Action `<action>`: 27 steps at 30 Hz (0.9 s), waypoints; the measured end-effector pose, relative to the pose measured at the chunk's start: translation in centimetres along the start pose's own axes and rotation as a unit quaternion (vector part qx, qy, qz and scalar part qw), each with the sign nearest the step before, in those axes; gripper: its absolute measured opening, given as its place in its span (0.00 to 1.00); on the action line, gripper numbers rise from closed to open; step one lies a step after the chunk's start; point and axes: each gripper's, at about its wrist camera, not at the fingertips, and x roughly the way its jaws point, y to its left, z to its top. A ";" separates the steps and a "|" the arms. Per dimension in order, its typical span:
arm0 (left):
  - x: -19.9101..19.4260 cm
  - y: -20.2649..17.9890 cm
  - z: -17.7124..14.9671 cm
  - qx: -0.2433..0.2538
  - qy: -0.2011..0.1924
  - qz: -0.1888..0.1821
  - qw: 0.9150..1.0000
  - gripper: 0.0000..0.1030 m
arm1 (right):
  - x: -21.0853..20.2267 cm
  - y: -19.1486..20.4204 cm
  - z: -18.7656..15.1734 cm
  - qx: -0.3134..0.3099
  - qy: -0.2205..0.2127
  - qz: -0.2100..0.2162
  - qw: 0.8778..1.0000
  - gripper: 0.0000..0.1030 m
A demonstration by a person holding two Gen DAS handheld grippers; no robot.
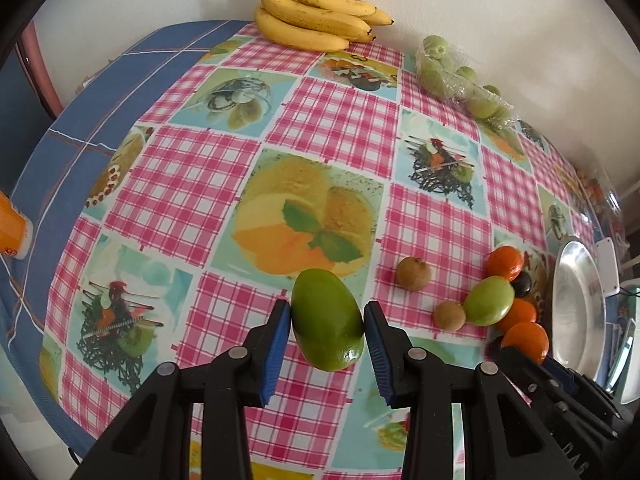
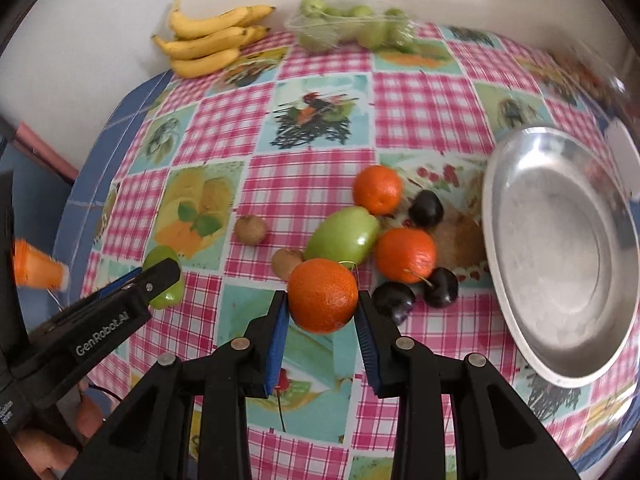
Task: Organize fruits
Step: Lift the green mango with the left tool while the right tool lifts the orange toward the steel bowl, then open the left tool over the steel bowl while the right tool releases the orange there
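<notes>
Green mango (image 1: 327,320) clamped in left tool (image 1: 327,318), orange (image 2: 322,295) clamped in right tool (image 2: 322,306), silver plate (image 2: 560,256) fully visible only from right wrist

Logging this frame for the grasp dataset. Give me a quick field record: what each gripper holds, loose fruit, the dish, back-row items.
left gripper: shut on green mango
right gripper: shut on orange
loose fruit on tablecloth: second green mango, two oranges, three dark plums, two brown kiwis
metal dish: holds no fruit, right of the pile
back row by wall: bananas, bagged green fruit
</notes>
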 end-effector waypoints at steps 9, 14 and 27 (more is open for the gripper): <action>-0.9 -6.4 1.0 0.046 -0.005 -0.022 0.999 0.39 | -2.5 -8.4 1.0 0.114 -0.017 -0.033 0.993 0.34; -0.9 -11.6 0.7 0.092 -0.005 -0.045 0.995 0.39 | -2.9 -12.9 0.8 0.169 -0.012 -0.053 0.984 0.34; 0.5 -23.6 -2.3 0.215 0.004 -0.091 0.972 0.39 | -4.6 -19.9 -1.0 0.243 -0.003 -0.092 0.966 0.34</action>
